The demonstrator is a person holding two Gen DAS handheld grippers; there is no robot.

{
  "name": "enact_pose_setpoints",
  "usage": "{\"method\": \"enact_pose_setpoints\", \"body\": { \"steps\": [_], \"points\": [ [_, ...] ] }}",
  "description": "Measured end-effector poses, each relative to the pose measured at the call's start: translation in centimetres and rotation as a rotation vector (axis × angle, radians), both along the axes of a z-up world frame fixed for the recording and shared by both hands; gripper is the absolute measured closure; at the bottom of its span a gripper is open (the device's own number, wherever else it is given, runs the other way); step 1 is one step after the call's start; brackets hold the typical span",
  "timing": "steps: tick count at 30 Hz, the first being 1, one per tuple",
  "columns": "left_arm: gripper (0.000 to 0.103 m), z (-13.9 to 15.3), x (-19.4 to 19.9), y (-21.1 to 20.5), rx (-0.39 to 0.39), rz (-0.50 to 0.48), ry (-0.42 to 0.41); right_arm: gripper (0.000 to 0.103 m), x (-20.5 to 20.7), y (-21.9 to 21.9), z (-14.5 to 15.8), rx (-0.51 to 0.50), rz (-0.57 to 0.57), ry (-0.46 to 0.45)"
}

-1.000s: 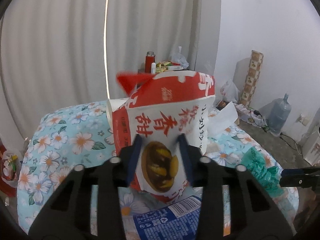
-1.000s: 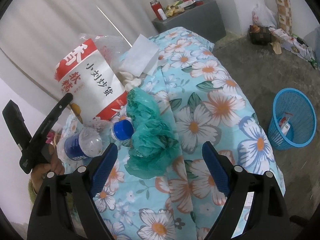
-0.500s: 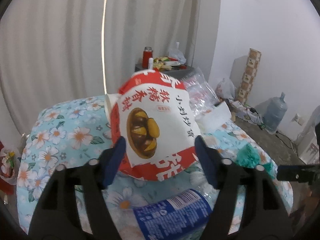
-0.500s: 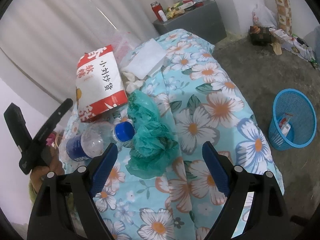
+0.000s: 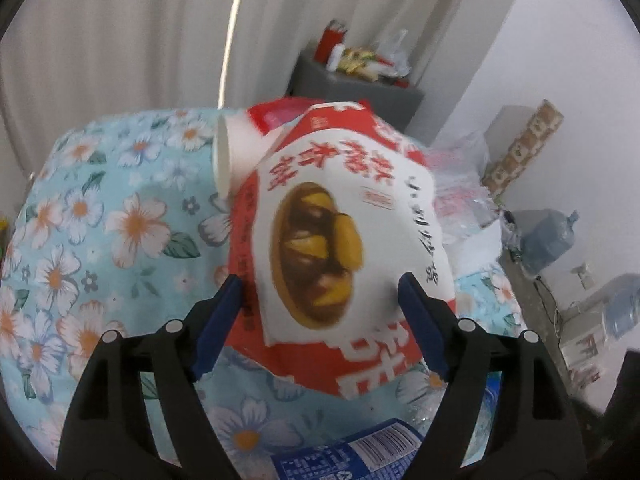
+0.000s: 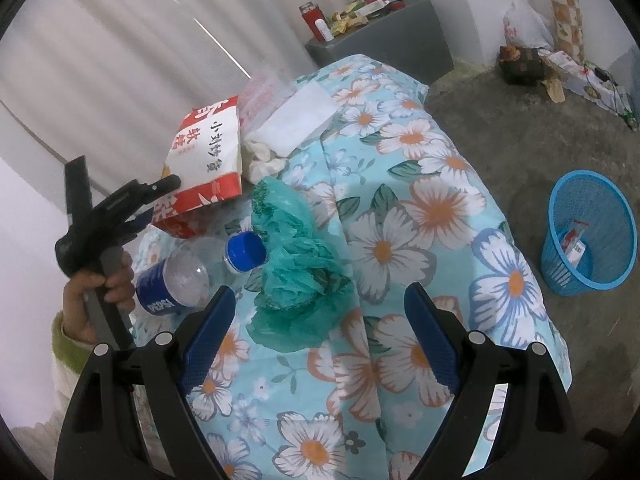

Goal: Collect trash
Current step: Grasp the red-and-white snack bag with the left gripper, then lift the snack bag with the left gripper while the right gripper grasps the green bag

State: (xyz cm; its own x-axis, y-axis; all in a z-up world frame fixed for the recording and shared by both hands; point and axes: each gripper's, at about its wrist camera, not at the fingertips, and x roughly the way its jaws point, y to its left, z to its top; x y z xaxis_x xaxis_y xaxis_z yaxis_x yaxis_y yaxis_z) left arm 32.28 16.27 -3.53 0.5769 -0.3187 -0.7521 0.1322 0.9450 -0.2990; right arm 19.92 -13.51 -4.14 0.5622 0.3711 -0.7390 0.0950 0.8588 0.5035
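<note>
A red and white paper snack bag (image 5: pixel 336 240) lies on the floral tablecloth (image 5: pixel 100 232). My left gripper (image 5: pixel 320 312) is open and its fingers stand to either side of the bag's near end. The bag also shows in the right wrist view (image 6: pixel 204 160), with the left gripper (image 6: pixel 156 192) beside it. My right gripper (image 6: pixel 316 332) is open and empty above a crumpled green plastic bag (image 6: pixel 296 276). A clear bottle (image 6: pixel 200 268) with a blue cap lies left of the green bag. A blue trash basket (image 6: pixel 588 232) stands on the floor at the right.
A white paper cup (image 5: pixel 236 152) lies behind the snack bag. White tissue and a flat white packet (image 6: pixel 296 120) lie at the table's far side. A grey cabinet (image 6: pixel 384 32) with bottles stands by the curtain. Bags and water jugs (image 5: pixel 544 240) sit along the wall.
My left gripper has opened and let go of the snack bag, which has dropped flat onto the table. The right gripper has hardly moved.
</note>
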Motion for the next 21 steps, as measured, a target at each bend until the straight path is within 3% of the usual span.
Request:
{"method": "enact_pose_setpoints", "body": {
  "steps": [7, 14, 21],
  "points": [
    [0.035, -0.5, 0.4, 0.0, 0.011, 0.008, 0.01, 0.019, -0.3, -0.6, -0.2, 0.017, -0.009, 0.001],
    [0.053, 0.5, -1.1, 0.3, 0.021, 0.004, -0.052, 0.018, -0.6, -1.0, -0.1, 0.026, -0.015, -0.005],
    [0.063, 1.8, -3.2, 1.6, -0.057, 0.003, -0.081, 0.018, -0.8, -1.2, 0.1, 0.036, -0.014, -0.016]
  ]
}}
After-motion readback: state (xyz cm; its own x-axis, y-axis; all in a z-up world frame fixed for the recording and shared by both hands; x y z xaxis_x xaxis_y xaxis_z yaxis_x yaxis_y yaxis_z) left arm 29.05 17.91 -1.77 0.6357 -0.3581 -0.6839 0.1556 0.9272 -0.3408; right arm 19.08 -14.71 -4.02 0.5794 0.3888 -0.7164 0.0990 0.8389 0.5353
